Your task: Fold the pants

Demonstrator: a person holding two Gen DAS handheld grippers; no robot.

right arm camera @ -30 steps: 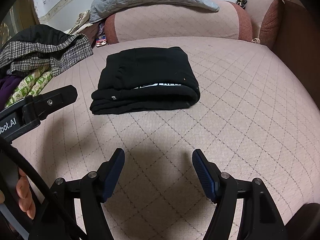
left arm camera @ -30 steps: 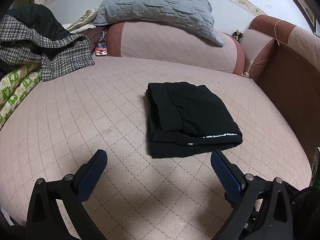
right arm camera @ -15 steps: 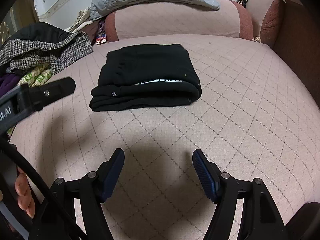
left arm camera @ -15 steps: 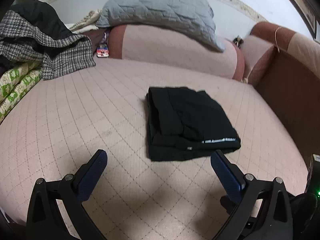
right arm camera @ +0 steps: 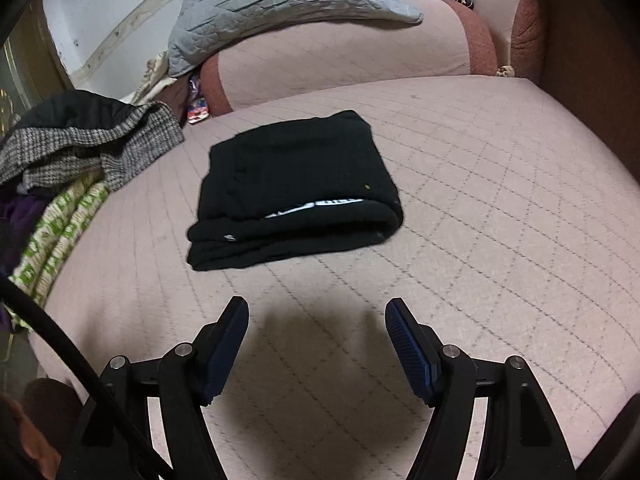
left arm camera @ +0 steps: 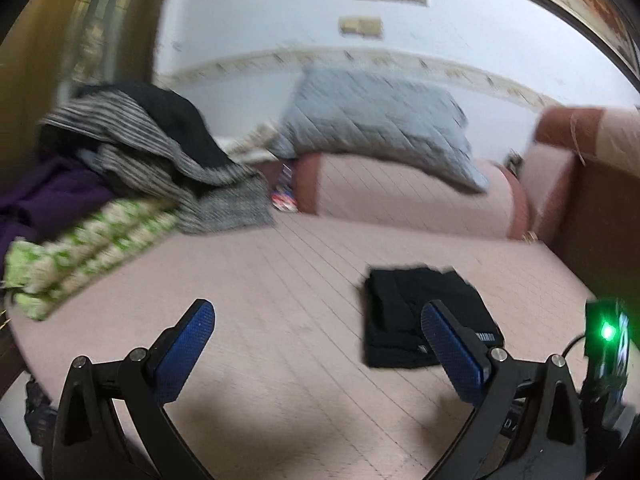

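Observation:
The black pants (right arm camera: 296, 188) lie folded in a compact rectangle on the pink quilted bed (right arm camera: 500, 208), a white printed strip showing at the near fold. In the blurred left wrist view the pants (left arm camera: 404, 304) sit low and right, partly behind the right blue pad. My left gripper (left arm camera: 318, 320) is open and empty, held back from the pants. My right gripper (right arm camera: 316, 316) is open and empty above the bed, a short way in front of the pants.
A pile of clothes, with a grey checked coat (right arm camera: 92, 148) and green-patterned fabric (right arm camera: 56, 236), lies at the left. A pink bolster (right arm camera: 344, 64) with a grey pillow (right arm camera: 280, 4) on it lies behind. A brown sofa arm (right arm camera: 592, 60) bounds the right.
The left gripper has pulled back and tilted up, so the pants sit lower and smaller and the wall shows. The right gripper has barely moved. The pants have not moved.

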